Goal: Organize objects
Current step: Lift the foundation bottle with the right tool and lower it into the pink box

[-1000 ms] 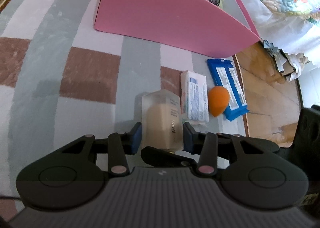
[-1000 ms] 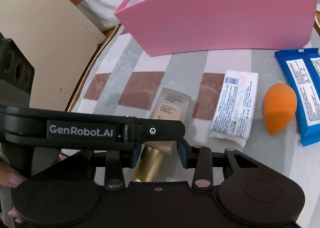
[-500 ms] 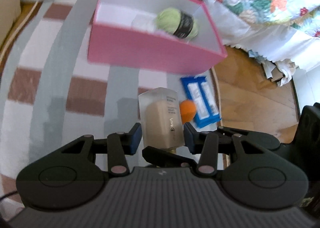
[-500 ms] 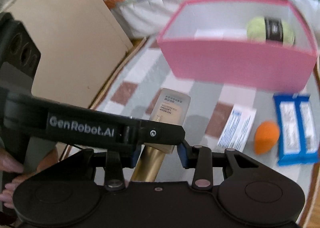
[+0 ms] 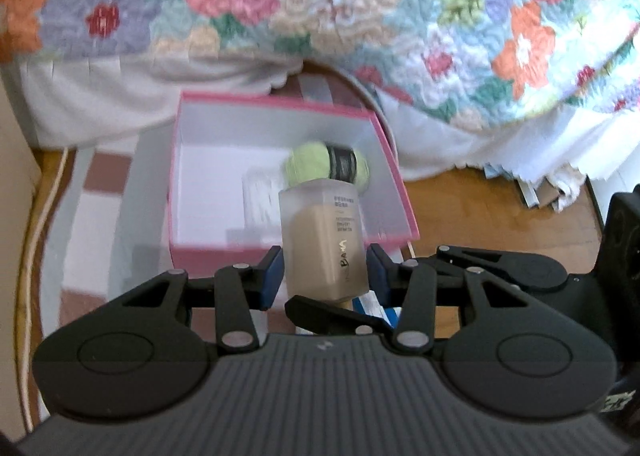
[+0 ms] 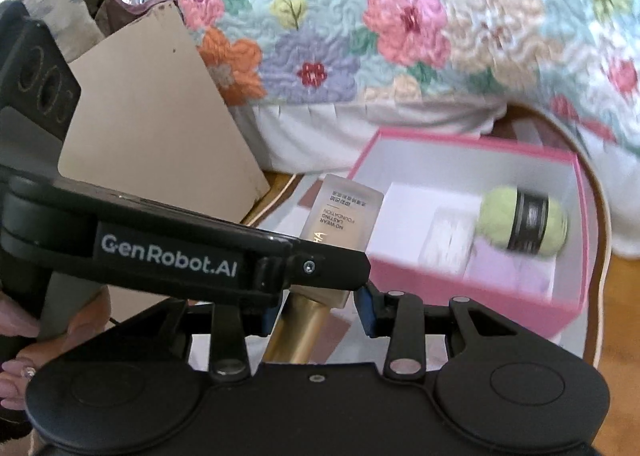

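Both tongs, left (image 5: 323, 269) and right (image 6: 316, 306), grip one foundation bottle (image 5: 322, 234) above the pink box (image 5: 192, 252).

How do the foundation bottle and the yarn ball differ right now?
The foundation bottle is held off the rug, the left gripper on its frosted body and the right gripper on its gold cap; the yarn ball lies loose inside the pink box. The bottle is flat-sided and beige, the yarn round, fuzzy and green. Both carry printed labels.
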Motion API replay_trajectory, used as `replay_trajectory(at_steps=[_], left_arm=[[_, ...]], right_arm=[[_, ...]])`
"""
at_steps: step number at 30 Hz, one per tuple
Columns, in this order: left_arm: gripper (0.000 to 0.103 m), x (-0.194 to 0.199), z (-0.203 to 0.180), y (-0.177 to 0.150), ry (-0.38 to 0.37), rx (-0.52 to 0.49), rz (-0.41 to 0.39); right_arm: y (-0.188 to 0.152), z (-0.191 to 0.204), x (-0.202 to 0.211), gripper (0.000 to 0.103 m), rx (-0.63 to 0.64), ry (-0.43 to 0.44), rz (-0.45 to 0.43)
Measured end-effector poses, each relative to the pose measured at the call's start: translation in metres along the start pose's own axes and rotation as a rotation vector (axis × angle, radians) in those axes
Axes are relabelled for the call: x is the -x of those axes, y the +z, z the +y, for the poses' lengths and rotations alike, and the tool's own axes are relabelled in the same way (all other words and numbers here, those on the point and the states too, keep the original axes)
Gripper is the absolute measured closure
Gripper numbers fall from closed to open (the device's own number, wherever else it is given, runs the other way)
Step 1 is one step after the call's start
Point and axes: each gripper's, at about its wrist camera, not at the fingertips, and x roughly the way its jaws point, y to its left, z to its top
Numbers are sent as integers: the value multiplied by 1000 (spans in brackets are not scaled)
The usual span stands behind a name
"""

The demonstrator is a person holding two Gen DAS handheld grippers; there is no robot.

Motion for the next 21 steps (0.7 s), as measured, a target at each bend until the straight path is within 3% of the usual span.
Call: replay_trajectory(at_steps=[5, 7, 15, 21], left_arm=[[60, -31, 7, 36, 69, -39, -12], [62, -57, 11, 48, 115, -38, 24], [62, -147, 51, 64, 160, 42, 102], [63, -186, 67, 62, 172, 60, 164]], right_arm=[[37, -7, -23, 59, 83, -20, -4], [47, -20, -42, 59, 105, -23, 5], [57, -82, -135, 59, -47, -27, 96], [46, -108, -180, 59, -174, -20, 153]])
